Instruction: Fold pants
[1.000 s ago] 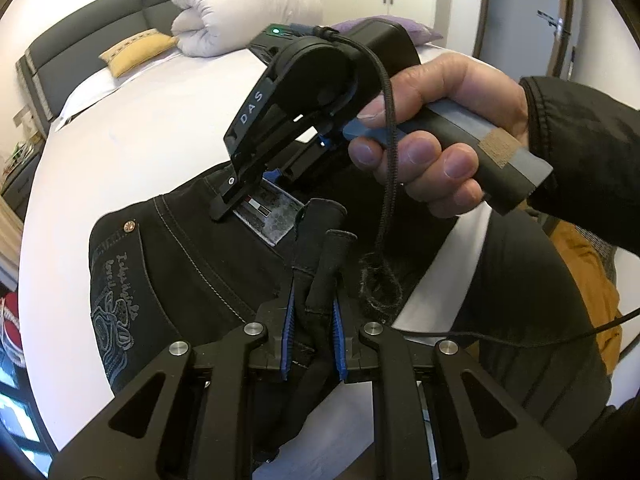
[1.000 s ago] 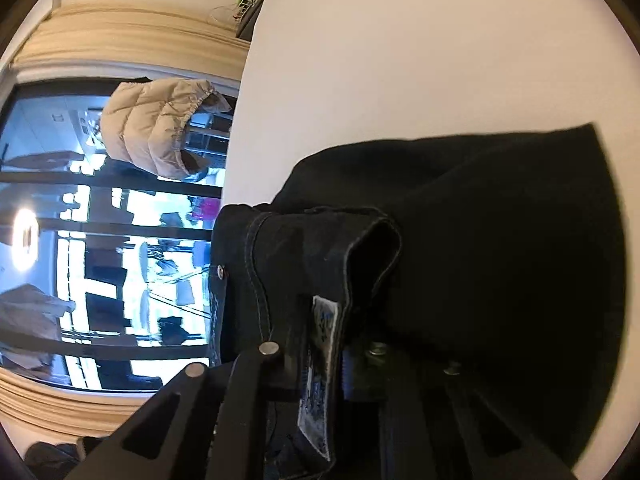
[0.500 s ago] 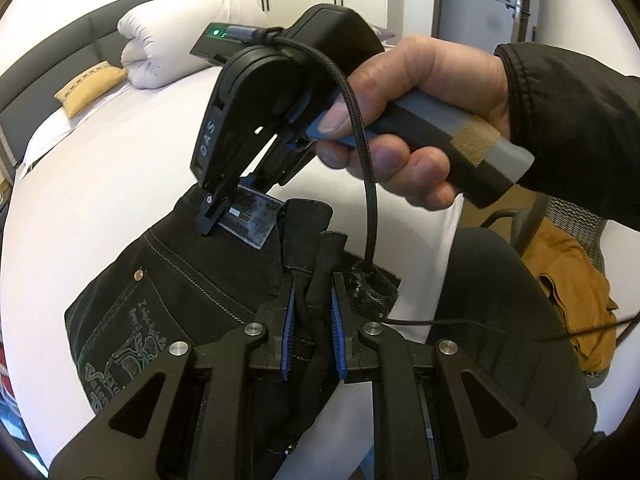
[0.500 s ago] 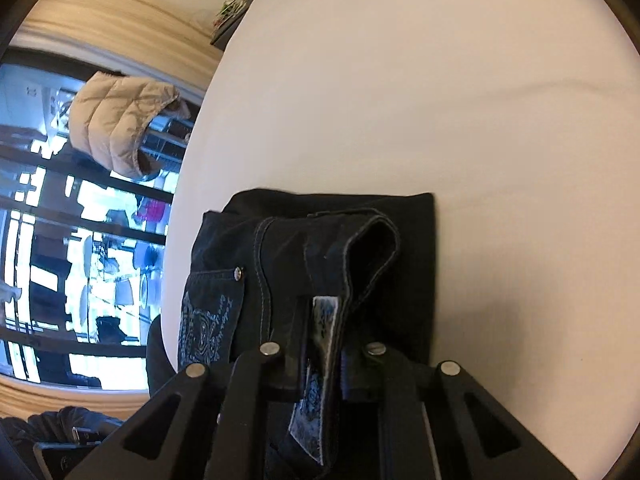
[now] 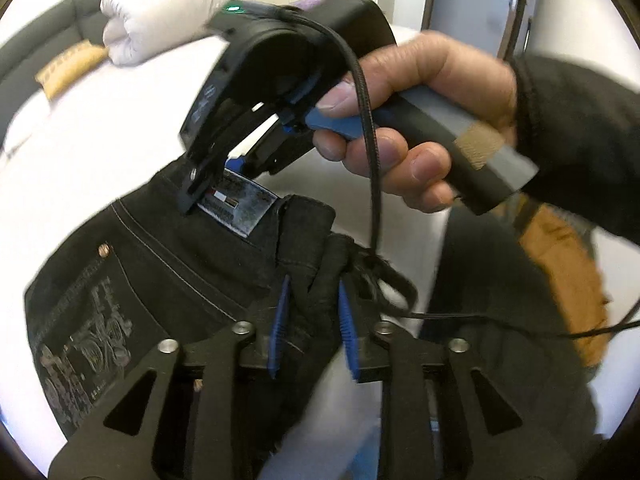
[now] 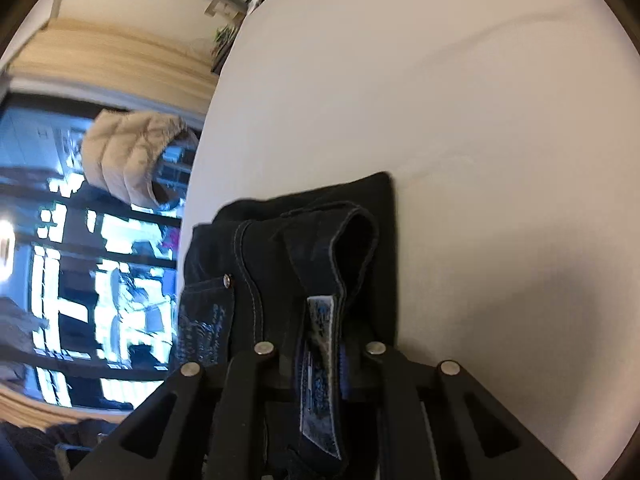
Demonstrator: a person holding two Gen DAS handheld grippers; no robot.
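The black pants fill the lower left of the left wrist view, bunched on the white bed — thick, floppy denim, best held at the stiff waistband. Left gripper and right gripper both pinch that band.

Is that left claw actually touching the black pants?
Touching. In the left wrist view the left gripper has its blue pads pressed on a bunched fold of the black pants.
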